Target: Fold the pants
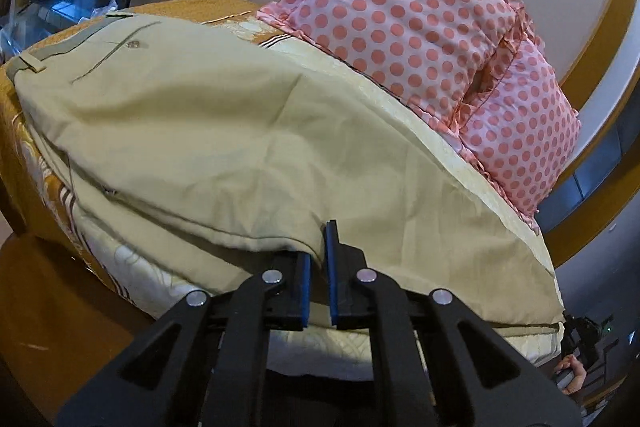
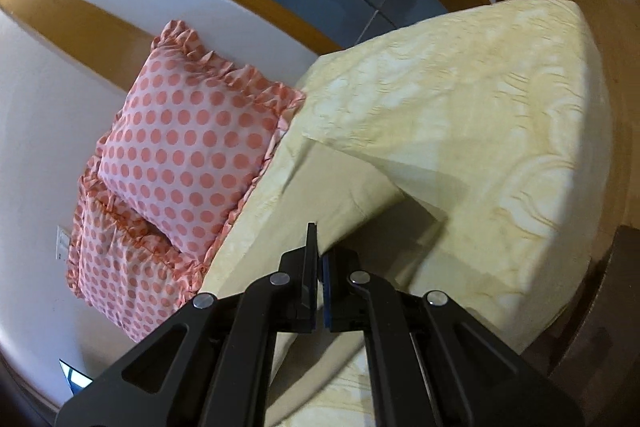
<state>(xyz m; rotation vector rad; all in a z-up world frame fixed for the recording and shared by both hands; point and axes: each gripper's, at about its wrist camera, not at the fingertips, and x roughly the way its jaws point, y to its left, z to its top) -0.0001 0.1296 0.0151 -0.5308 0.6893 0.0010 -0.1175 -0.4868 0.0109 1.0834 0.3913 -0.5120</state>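
Left gripper [image 1: 319, 259] pinches pants [image 1: 208, 131] edge, right gripper [image 2: 319, 259] pinches hem: both lift leg for fold over bed [image 2: 500, 131].

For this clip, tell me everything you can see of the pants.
The pants are khaki-beige, of thin woven cloth, lying on the bed. The waistband, with a belt loop and a buttoned welt pocket, lies at the far end in the left wrist view. The left gripper pinches a fold at the near edge; the right gripper clamps the leg end, lifted off the bed. The polka-dot pillows lie alongside.
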